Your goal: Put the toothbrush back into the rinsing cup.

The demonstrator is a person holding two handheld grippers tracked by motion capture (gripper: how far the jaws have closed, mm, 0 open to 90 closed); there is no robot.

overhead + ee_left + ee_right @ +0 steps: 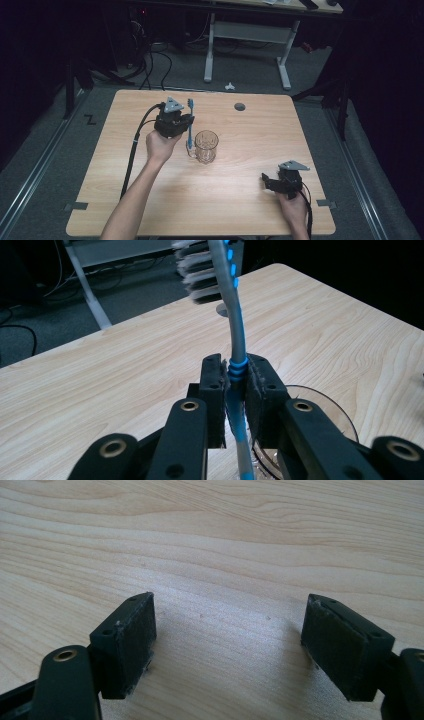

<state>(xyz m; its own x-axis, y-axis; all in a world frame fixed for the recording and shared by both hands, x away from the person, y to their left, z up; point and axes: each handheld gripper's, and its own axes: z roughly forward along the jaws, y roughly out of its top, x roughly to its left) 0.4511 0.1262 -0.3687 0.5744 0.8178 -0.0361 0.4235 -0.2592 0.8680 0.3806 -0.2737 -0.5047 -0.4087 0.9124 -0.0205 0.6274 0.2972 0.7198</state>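
Observation:
A blue and grey toothbrush (190,125) stands upright, bristles at the top, held just left of a clear glass mug (206,146) in the middle of the wooden table (250,130). My left gripper (186,121) is shut on its handle. In the left gripper view the pads (216,385) clamp the toothbrush (234,330) at its ribbed blue grip, with the mug's rim (330,410) below right. My right gripper (266,179) rests low near the table's front right, open. Its pads (131,630) stand wide apart over bare wood, with nothing between them.
A small round dark grommet (240,106) sits in the table near its far edge. Beyond the table stand a white desk frame (247,45) and loose cables (155,55) on the grey floor. A cable (134,145) trails from my left gripper across the table's left side.

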